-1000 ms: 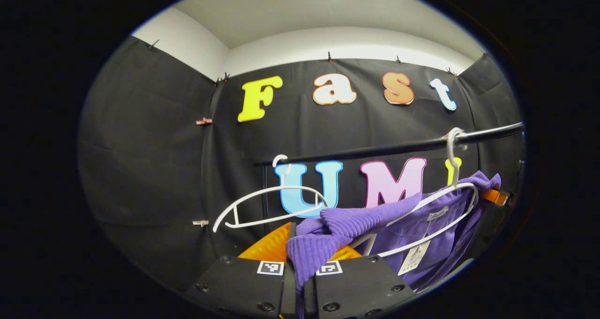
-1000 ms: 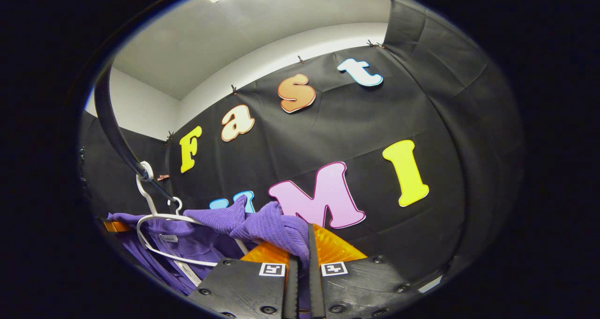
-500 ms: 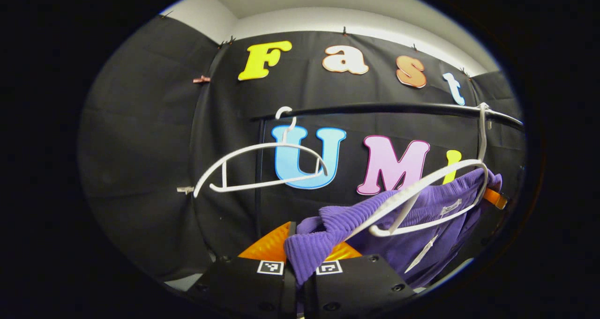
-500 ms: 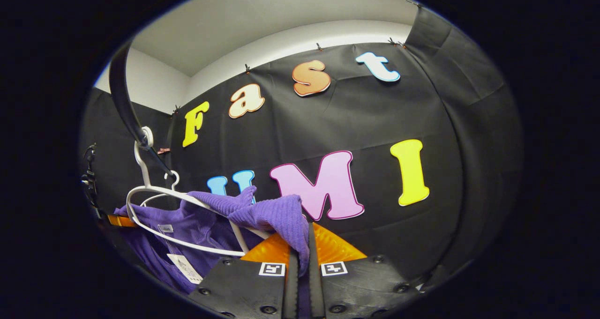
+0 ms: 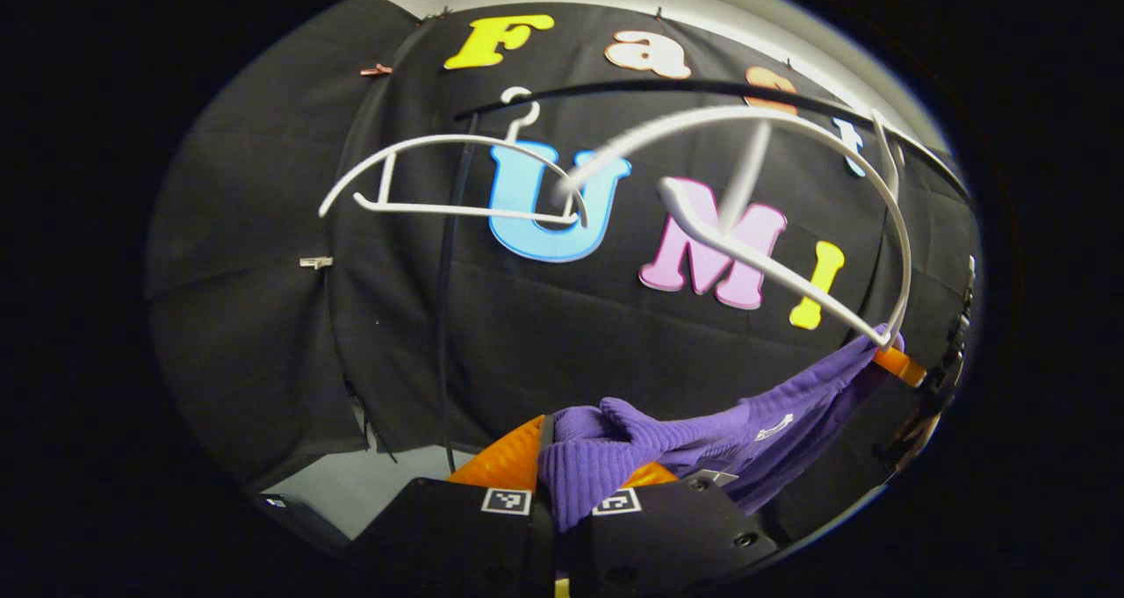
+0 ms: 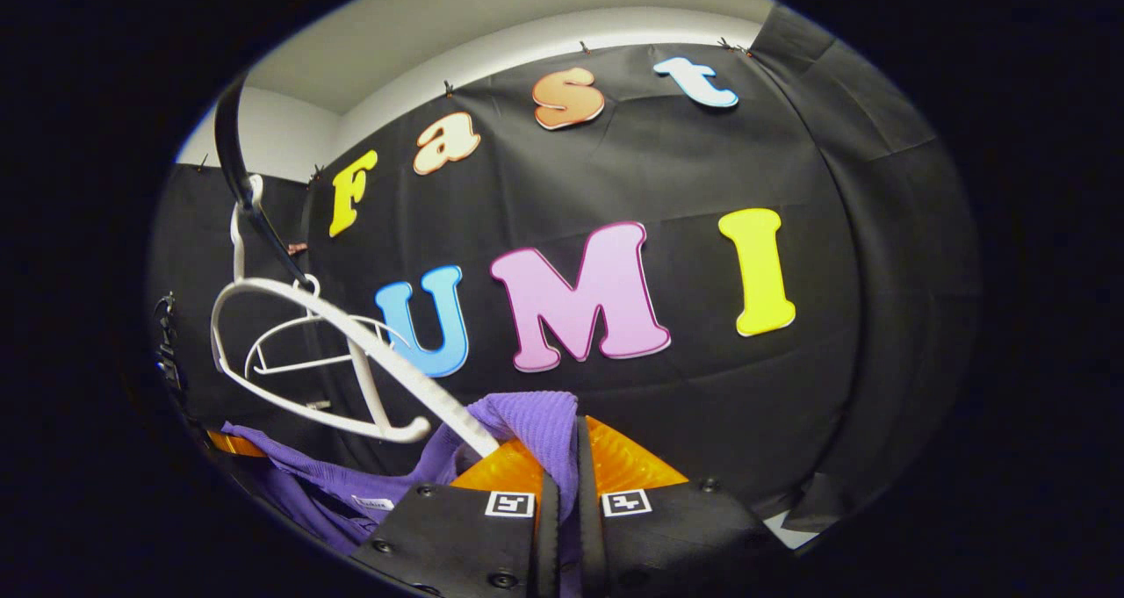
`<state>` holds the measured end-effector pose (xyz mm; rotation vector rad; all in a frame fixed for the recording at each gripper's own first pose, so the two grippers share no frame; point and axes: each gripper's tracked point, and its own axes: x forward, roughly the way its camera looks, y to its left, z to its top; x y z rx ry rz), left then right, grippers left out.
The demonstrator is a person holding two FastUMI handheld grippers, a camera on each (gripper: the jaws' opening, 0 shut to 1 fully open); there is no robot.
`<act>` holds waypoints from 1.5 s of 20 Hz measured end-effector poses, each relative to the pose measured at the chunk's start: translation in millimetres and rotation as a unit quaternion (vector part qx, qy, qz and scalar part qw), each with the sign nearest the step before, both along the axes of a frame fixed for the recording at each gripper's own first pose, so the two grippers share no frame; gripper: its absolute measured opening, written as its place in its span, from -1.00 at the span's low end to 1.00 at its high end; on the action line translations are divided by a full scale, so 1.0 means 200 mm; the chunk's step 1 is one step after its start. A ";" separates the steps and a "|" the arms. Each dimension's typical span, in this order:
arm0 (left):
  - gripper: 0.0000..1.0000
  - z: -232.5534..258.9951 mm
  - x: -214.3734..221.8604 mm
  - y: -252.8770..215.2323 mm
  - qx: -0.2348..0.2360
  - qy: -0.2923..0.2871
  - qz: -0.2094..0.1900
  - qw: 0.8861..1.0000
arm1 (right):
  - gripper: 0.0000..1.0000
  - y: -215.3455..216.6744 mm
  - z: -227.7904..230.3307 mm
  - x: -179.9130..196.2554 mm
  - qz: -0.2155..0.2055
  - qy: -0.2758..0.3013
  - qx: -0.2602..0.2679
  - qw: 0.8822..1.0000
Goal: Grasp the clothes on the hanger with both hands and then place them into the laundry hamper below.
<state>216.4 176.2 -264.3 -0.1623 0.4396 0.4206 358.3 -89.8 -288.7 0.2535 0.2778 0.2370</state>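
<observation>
Since a second ago both claws have come down, pulling the purple garment [image 5: 702,435] below the white hanger [image 5: 790,185], which now swings tilted above it on the black rail [image 5: 702,89]. One end bunches between the left claw [image 5: 560,501] fingers, pinched tight; the other end sits clamped in the right claw [image 6: 562,501]. A second, bare hanger [image 5: 439,176] hangs farther up-left of the left claw.
</observation>
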 end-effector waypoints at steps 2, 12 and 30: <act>-0.78 -0.08 -0.02 -0.10 -0.013 0.012 -0.020 1.000 | -0.73 0.02 -0.07 -0.08 0.010 0.019 -0.004 1.000; -0.77 -0.24 -0.05 -0.36 -0.051 0.042 -0.057 0.996 | -0.73 0.35 -0.25 -0.43 0.096 0.104 0.021 0.990; -0.75 -0.86 -0.37 -0.78 -0.236 0.242 -0.060 0.939 | -0.73 0.78 -0.78 -1.27 0.243 0.371 -0.033 0.896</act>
